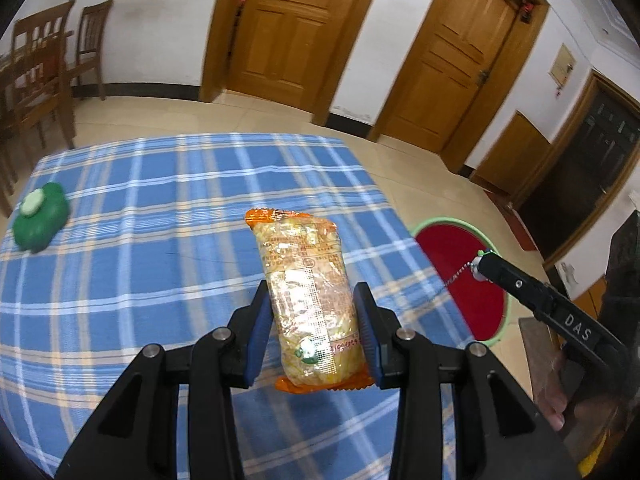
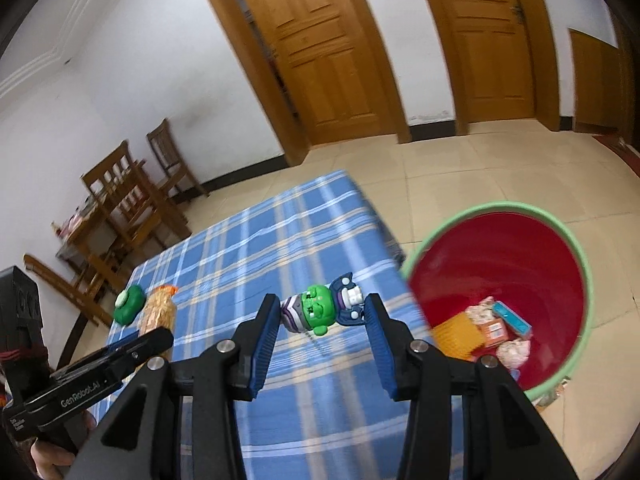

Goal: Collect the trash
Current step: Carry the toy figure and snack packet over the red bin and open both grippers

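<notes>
tablecloth [image 1: 160, 240]: blue plaid, white and tan stripes; snack packet [image 1: 310, 300]: clear yellow, orange ends | far-left lid [image 1: 38, 216]: green, white centre | toy figure [image 2: 320, 310]: green head, purple-white stripes | right bin [image 2: 576, 248]: red inside, pale green rim | gripper pads [image 2: 266, 332]: blue

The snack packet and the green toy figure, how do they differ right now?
The snack packet is long, orange-ended and crinkly; the green toy figure is small, hard and cartoon-faced. The left tool clamps the packet, while the figure sits between the right tool's open fingers. Both are over the plaid tablecloth.
</notes>
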A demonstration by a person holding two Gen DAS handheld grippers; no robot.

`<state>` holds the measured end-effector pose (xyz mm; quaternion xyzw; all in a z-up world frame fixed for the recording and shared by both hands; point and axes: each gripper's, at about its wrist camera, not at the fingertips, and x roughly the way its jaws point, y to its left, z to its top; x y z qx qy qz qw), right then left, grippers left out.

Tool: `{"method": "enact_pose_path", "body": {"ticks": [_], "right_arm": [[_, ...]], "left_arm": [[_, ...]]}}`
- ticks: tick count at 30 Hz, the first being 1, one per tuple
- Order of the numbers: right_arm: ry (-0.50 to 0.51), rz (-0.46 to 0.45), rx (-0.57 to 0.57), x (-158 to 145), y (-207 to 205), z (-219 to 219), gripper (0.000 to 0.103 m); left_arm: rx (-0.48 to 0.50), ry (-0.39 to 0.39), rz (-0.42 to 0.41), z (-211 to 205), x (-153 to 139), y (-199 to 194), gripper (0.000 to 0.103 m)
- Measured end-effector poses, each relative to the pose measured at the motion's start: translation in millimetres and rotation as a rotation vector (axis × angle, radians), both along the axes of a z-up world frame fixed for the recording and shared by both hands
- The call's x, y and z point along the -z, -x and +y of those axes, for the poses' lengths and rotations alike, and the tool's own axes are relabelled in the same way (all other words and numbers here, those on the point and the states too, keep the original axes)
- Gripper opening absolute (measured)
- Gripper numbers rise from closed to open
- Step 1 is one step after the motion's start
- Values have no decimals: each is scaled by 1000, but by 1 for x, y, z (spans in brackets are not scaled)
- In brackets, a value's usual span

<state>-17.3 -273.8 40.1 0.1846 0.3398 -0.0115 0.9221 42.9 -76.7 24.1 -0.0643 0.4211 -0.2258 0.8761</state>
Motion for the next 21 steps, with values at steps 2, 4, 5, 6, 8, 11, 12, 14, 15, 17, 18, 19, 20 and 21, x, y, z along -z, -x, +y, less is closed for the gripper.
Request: {"method": "enact_pose_path", "body": {"ticks": [2,4,5,6,8,11,12,14,15,17,18,19,20,21], "right_arm": [[-3,-1,30,-1,5,-12,47],[-9,-1,63,0,10,-26,47],[-11,1,75,2,12,-32,47],[-12,5,90,4,14,-38,47],[-18,13,114,8,17,-48,47],[-28,27,152,15,20,-64,47],[-31,32,163,18,21,-70,47],[-35,40,178,22,23,-75,47],[-35,45,186,24,24,-79,47],[-37,55,201,30,25,-86,47],[-40,60,208,32,26,-90,47],[-42,64,216,35,26,-94,47],[-44,70,223,37,27,-97,47],[-46,77,229,40,27,-100,47]], "left_arm": [[23,-2,1,-12,0,0,41],[48,-8,1,-25,0,0,41],[59,-9,2,-30,-1,0,41],[71,-10,5,-37,0,-1,41],[94,-14,10,-50,1,-2,41],[125,-25,12,-67,2,-4,41],[140,-29,13,-75,3,-5,41],[161,-36,12,-87,4,-5,41],[172,-39,11,-92,5,-6,41],[192,-45,11,-103,6,-6,41],[203,-48,10,-109,7,-7,41],[210,-50,8,-113,7,-8,41],[220,-53,7,-119,8,-8,41],[228,-55,6,-124,8,-9,41]]}}
